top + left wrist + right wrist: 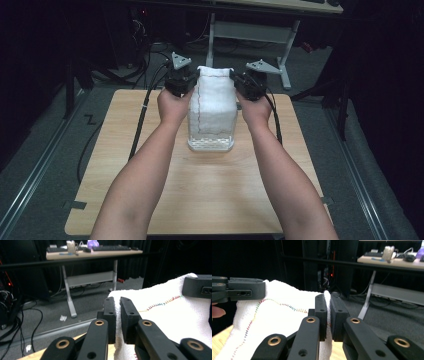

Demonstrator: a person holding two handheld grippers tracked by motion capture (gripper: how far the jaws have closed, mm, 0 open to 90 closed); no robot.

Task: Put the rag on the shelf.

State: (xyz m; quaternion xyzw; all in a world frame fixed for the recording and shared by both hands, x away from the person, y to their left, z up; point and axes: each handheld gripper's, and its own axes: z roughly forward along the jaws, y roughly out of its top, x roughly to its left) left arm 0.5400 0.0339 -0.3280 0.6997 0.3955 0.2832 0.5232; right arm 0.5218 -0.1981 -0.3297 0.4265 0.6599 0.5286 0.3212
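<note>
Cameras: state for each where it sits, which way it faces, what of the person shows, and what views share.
High view: above the person's side, facing forward and down on the table; both forearms, left gripper, right gripper.
Left gripper view: rides that gripper, facing the far desk.
Right gripper view: rides that gripper; a fingertip at left.
All share the white towel, pinched at both corners.

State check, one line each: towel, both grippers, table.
white towel: lifted by its two top corners, hanging flat, lower edge touching the table.
left gripper: shut on one top corner of the towel.
right gripper: shut on the other top corner.
wooden table: bare apart from the towel.
</note>
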